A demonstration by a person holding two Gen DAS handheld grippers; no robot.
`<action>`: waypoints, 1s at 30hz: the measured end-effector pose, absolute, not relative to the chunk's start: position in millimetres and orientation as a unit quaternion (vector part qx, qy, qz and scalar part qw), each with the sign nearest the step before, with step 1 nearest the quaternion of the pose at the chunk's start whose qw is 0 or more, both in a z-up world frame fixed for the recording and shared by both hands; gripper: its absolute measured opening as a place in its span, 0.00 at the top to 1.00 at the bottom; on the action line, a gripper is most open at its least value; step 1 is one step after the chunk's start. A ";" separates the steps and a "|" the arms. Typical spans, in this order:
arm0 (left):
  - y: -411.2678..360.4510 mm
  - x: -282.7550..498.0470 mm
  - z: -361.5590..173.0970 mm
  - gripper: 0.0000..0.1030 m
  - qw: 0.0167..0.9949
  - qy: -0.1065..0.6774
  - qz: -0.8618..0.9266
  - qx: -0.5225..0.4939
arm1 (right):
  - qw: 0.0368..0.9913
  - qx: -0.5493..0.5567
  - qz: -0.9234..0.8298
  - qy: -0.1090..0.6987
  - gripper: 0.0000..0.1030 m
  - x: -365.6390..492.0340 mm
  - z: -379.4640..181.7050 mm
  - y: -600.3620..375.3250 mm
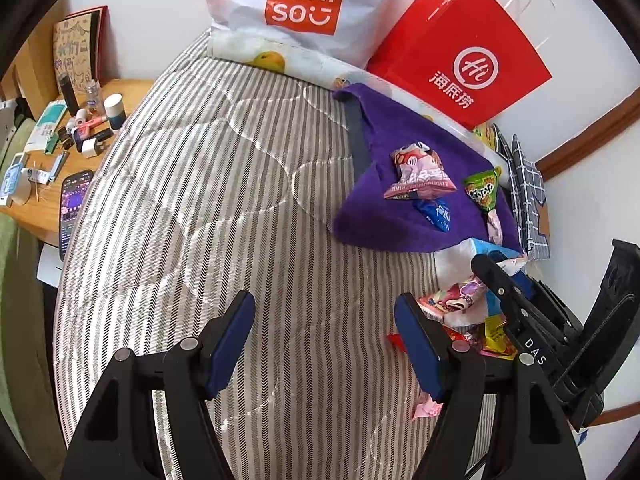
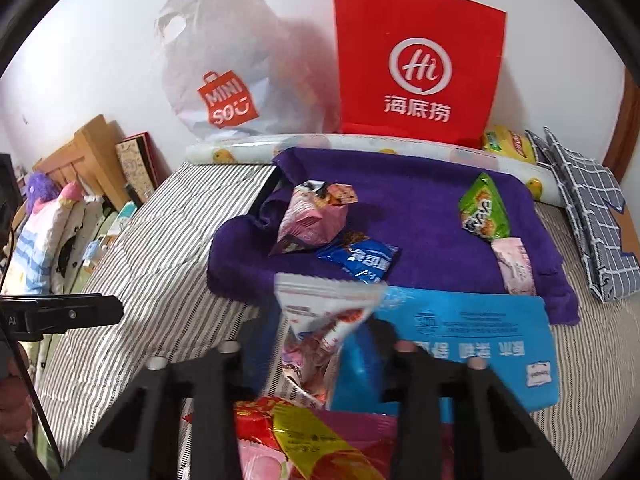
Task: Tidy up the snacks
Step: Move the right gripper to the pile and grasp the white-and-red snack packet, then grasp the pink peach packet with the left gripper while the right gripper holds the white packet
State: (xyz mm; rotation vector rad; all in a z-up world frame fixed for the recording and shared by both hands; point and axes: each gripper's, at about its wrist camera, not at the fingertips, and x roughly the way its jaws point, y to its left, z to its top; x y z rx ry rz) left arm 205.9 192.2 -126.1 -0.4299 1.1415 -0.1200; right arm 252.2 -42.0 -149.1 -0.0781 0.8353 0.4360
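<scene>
Packet (image 2: 324,320) seemingly between right gripper (image 2: 320,344) fingers.

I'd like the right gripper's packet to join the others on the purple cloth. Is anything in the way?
Nothing visible blocks it. The white packet in the right gripper is at the purple cloth's near edge, with bare cloth between the blue packet and the green packet.

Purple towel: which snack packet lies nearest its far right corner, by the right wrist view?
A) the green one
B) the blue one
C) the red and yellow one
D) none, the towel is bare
A: the green packet lies on the purple towel toward its far right; the blue packet sits nearer the front middle.
</scene>
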 end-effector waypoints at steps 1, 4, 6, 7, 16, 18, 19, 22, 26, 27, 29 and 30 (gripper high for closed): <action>191.4 206.3 -126.9 0.31 0.818 0.536 -0.057 -0.201 | 0.890 -0.038 0.212 0.401 0.74 251.5 -148.6 -41.3; 190.2 206.2 -128.3 0.31 0.817 0.537 -0.059 -0.202 | 0.893 -0.033 0.219 0.393 0.76 247.3 -142.6 -41.4; 190.0 205.3 -127.8 0.31 0.817 0.537 -0.057 -0.203 | 0.896 -0.031 0.223 0.383 0.76 242.9 -135.5 -41.8; 189.9 205.1 -127.6 0.31 0.817 0.537 -0.057 -0.203 | 0.897 -0.030 0.225 0.379 0.76 241.1 -131.8 -41.7; 180.2 193.9 -114.1 0.31 0.823 0.529 -0.058 -0.198 | 0.915 -0.021 0.233 0.328 0.76 208.1 -84.1 -55.0; 175.9 191.2 -111.4 0.31 0.825 0.527 -0.059 -0.196 | 0.920 -0.017 0.234 0.314 0.76 197.6 -72.1 -63.0; 172.9 189.8 -110.0 0.31 0.825 0.527 -0.061 -0.195 | 0.923 -0.016 0.233 0.307 0.76 192.7 -67.3 -66.9; 163.1 186.7 -106.4 0.31 0.826 0.525 -0.067 -0.193 | 0.928 -0.015 0.228 0.293 0.76 179.1 -56.5 -80.9; 149.0 182.8 -101.4 0.31 0.827 0.523 -0.075 -0.192 | 0.934 -0.007 0.213 0.288 0.76 167.9 -51.6 -101.2; 145.0 181.7 -99.9 0.31 0.828 0.522 -0.077 -0.191 | 0.934 -0.002 0.211 0.287 0.76 165.8 -51.1 -107.5; 137.1 180.2 -97.5 0.31 0.828 0.522 -0.079 -0.186 | 0.936 0.005 0.205 0.286 0.76 162.3 -48.6 -117.6; 131.9 179.1 -96.0 0.31 0.829 0.522 -0.081 -0.183 | 0.938 0.007 0.199 0.284 0.76 159.4 -47.3 -125.1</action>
